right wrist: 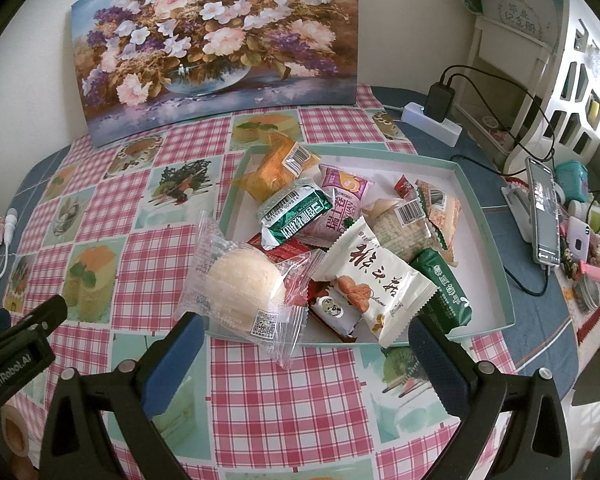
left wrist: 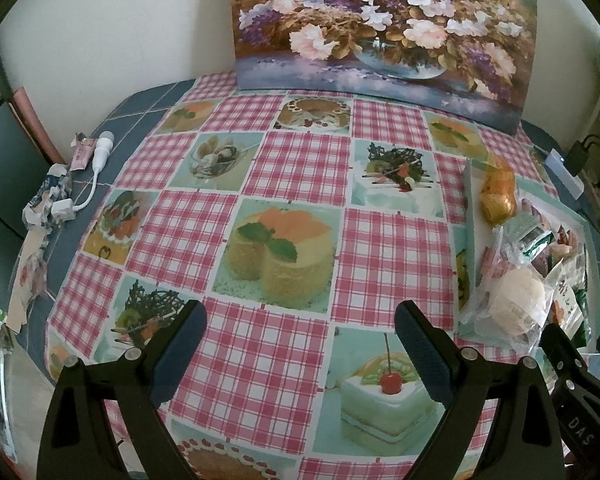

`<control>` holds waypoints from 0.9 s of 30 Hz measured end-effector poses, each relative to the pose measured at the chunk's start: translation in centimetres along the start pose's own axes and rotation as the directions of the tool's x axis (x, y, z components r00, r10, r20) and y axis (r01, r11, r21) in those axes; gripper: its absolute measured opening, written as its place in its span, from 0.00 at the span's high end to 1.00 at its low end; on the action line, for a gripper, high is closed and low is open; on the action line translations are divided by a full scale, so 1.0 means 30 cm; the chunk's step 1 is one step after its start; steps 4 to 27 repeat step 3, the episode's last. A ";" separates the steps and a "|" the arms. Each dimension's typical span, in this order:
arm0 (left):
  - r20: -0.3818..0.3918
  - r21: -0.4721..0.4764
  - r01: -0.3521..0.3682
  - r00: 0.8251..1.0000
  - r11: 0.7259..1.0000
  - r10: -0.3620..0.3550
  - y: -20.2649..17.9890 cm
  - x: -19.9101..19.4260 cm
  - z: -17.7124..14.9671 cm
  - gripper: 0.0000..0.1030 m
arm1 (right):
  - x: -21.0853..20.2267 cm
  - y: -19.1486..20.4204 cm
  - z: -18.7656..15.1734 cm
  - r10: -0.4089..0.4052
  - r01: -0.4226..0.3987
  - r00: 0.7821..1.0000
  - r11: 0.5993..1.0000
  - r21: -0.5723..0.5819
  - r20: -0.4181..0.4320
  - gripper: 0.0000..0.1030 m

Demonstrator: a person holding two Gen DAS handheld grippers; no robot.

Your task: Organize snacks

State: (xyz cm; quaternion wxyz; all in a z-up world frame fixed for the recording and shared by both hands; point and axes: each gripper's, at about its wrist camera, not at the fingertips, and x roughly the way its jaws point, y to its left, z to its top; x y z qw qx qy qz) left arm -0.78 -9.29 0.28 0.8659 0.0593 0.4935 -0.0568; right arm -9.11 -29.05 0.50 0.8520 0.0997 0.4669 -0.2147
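Both grippers hang wide open over the checked tablecloth [left wrist: 292, 184], holding nothing: the left gripper [left wrist: 300, 344] above bare cloth, the right gripper [right wrist: 306, 356] just short of the clear-wrapped round pastry [right wrist: 242, 280]. The pastry lies half over the rim of the shallow tray [right wrist: 496, 240], where piled snack packets [right wrist: 376, 280] bury one another.

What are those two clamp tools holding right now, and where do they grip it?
Nothing. The left tool stands open over bare tablecloth. The right tool is open too, just short of the clear-wrapped bun at the tray edge, not touching it.
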 end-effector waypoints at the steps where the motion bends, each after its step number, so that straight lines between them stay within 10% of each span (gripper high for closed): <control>1: -0.001 -0.003 0.000 1.000 1.000 0.000 0.000 0.001 0.001 0.08 | 0.000 0.000 0.000 0.000 0.000 1.000 1.000 0.000 0.000 0.00; 27: -0.004 -0.007 0.004 1.000 1.000 -0.004 0.000 0.002 0.004 0.08 | 0.000 0.000 0.000 0.000 0.000 1.000 1.000 0.000 -0.001 0.00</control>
